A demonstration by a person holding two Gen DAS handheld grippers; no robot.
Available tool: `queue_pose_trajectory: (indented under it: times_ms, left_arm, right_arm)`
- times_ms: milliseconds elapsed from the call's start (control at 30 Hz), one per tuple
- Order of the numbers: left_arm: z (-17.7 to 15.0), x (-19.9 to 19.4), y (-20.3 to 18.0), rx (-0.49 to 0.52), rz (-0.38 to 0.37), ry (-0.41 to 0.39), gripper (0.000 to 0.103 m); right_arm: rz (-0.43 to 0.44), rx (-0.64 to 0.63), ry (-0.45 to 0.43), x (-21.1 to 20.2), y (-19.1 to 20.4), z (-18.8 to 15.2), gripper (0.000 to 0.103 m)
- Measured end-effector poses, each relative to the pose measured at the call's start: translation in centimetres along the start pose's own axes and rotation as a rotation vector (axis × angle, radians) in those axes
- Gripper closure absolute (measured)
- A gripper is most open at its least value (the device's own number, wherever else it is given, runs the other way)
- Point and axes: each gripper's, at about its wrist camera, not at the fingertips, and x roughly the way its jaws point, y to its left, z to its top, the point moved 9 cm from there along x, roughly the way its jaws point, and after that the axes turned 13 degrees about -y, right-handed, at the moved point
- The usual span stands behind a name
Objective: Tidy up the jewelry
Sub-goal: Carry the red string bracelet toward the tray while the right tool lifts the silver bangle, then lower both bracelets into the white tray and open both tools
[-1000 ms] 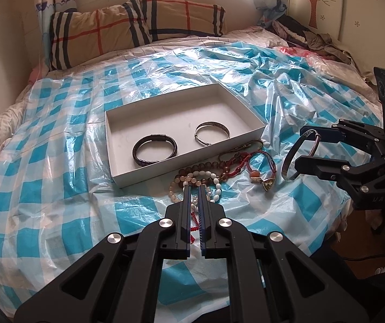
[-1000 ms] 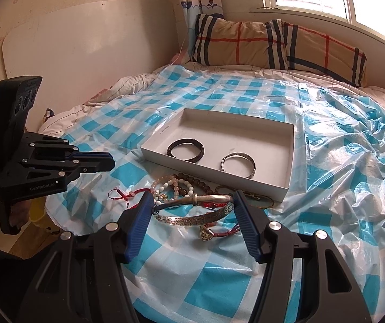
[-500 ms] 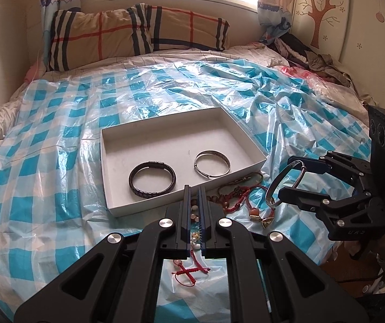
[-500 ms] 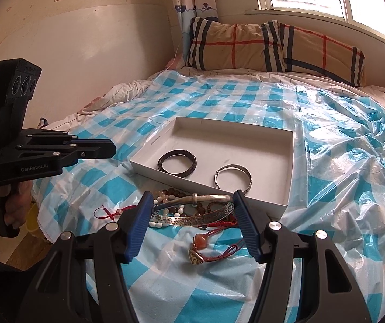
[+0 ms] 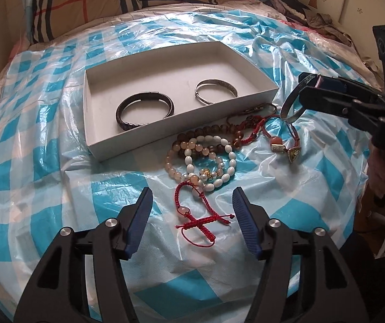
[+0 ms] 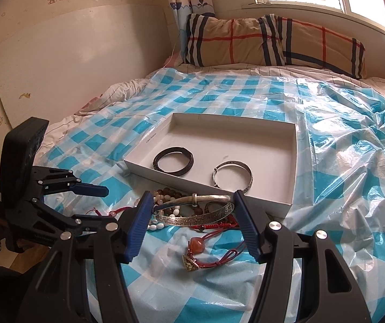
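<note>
While spread wide above the blue-and-white checked plastic sheet [image 5: 44, 177], left gripper [image 5: 192, 204] grips nothing, hovering just short of the red braided cord bracelet [image 5: 200, 212]. Past that, a heap of white, amber and brown beaded bracelets [image 5: 200, 156]. Off to the right, right gripper [image 6: 193, 210] clamped across an engraved silver bangle [image 6: 195, 216], lifted above the heap. Farther back, a shallow white cardboard tray [image 5: 138, 140] holding 2 pieces: black woven bracelet [image 5: 145, 110] and plain silver bangle [image 5: 215, 91]. Beyond, plaid pillows [image 6: 273, 40].
</note>
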Motion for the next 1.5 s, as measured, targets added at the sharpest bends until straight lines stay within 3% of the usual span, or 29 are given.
queue_pose_trajectory:
  times_ms: [67, 100, 133, 333, 733, 1133, 1433, 1500]
  left_arm:
    - [-0.8, 0.8, 0.0, -0.015, -0.005, 0.023, 0.053]
    - [-1.2, 1.1, 0.0, -0.03, -0.014, 0.041, 0.081]
    - [-1.4, 1.2, 0.2, -0.045, -0.011, 0.051, 0.093]
    - [-0.3, -0.2, 0.6, -0.056, -0.003, 0.02, 0.094]
    - [6.2, -2.1, 1.2, -0.095, -0.004, -0.128, 0.094]
    - [11.7, 1.6, 1.5, -0.118, -0.025, -0.203, 0.094]
    - [12.2, 5.8, 1.9, -0.143, -0.064, -0.178, 0.093]
    - [11.9, 7.2, 2.5, -0.141, -0.03, -0.156, 0.092]
  right_arm:
    - [-0.002, -0.001, 0.0, -0.1, 0.0, 0.0, 0.043]
    - [-0.003, -0.001, -0.001, -0.1, 0.0, 0.1, 0.043]
    - [-0.004, -0.001, -0.002, -0.1, -0.1, 0.1, 0.044]
    - [0.0, -0.003, -0.007, -0.2, 0.2, 0.3, 0.044]
    - [0.004, -0.021, -0.022, 0.5, 0.4, 1.4, 0.043]
    - [-0.016, -0.041, -0.03, 3.8, -1.5, 3.0, 0.043]
    - [-0.037, -0.059, 0.026, 7.2, -2.7, 2.3, 0.043]
    - [-0.043, -0.061, 0.053, 8.5, -2.9, 1.9, 0.043]
